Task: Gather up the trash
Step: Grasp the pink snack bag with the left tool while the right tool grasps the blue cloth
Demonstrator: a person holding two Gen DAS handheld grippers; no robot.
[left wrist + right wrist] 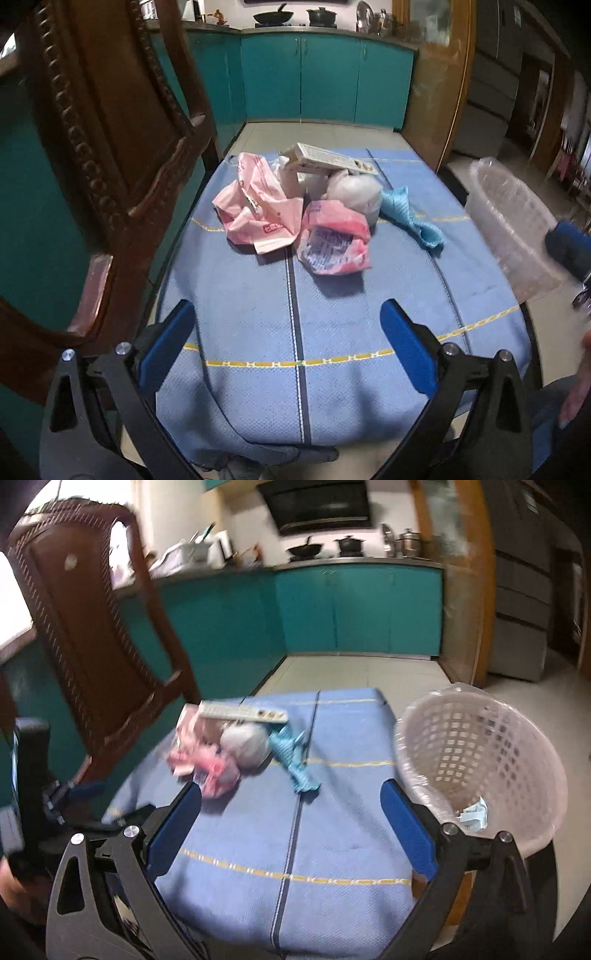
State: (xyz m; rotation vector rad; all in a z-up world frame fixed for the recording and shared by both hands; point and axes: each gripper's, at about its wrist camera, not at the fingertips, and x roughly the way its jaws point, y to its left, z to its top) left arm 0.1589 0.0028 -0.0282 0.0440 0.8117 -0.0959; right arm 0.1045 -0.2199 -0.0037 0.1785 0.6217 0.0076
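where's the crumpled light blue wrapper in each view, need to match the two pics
Left wrist view: the crumpled light blue wrapper lies right of centre on the blue cloth, just right of the grey-white plastic bundle.
Right wrist view: it lies near the middle, again just right of that bundle, left of the pale pink lattice basket.
Shared landmark: the long white carton atop the pile.
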